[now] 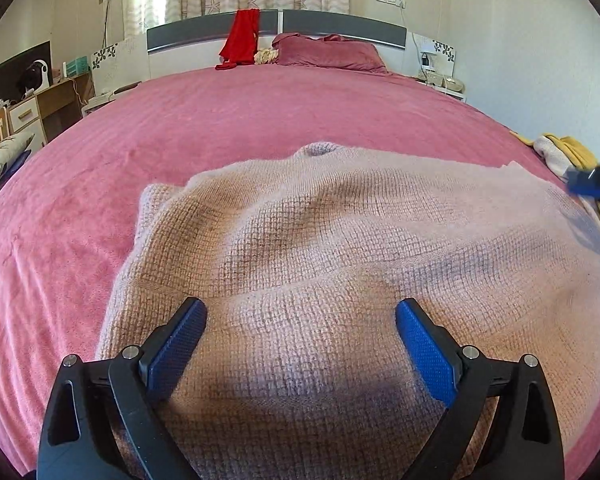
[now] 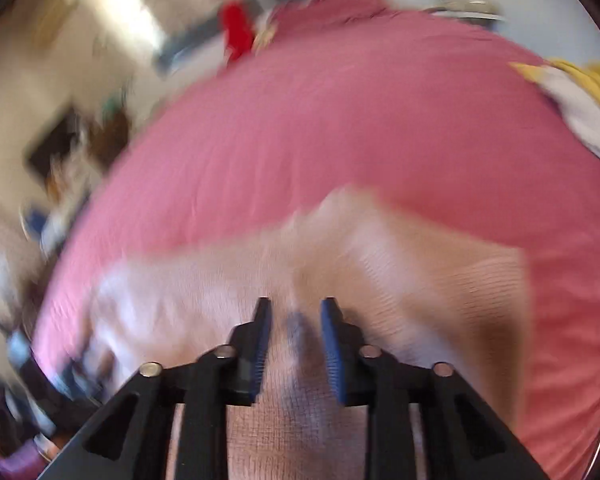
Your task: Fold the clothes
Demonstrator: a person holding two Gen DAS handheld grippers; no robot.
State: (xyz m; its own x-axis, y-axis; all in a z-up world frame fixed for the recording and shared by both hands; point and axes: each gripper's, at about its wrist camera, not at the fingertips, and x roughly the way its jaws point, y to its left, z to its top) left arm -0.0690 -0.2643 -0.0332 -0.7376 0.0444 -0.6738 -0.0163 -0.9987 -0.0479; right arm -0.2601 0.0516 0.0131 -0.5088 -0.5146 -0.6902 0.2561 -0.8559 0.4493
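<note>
Wide-open left gripper [image 1: 301, 312] hovers over the pink sweater [image 1: 340, 240]; right gripper [image 2: 296, 308] narrowed, gripping nothing.

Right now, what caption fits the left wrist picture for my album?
Left gripper open above a beige knitted sweater spread on the pink bed.

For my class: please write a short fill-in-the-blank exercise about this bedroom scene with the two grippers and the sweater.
1. The knit sweater lies on a bed whose cover is ____.
2. The garment draped over the headboard is ____.
3. The pads on the left gripper are ____.
4. The left gripper's jaws stand ____.

Missing words: pink; red; blue; open
</note>
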